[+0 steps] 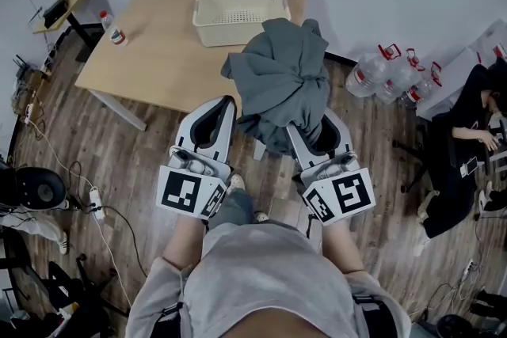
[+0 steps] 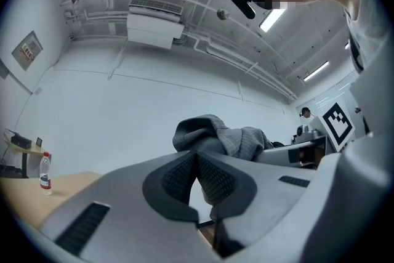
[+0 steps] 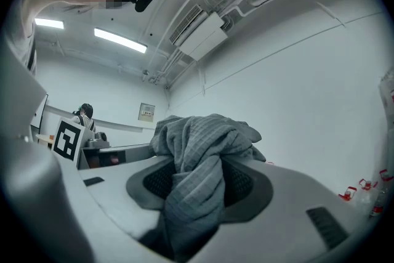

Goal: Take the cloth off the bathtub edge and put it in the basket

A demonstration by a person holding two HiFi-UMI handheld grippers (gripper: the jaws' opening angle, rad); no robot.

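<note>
Right gripper (image 1: 305, 125) clamps the grey cloth (image 1: 281, 75), overlapping the basket (image 1: 228, 34) on the table (image 1: 150, 55); left gripper (image 1: 223, 108) closed, empty.

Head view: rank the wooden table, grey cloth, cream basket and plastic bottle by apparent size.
1. wooden table
2. grey cloth, lifted nearer the camera, so likely exaggerated
3. cream basket
4. plastic bottle

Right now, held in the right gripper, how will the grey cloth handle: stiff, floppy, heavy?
Probably floppy: the grey cloth bunches and droops in folds over the right gripper. Likely light for its bulk, since one pinch seems to carry the whole bundle. Its loose folds may catch on the basket rim, so centre it over the opening before release.
</note>
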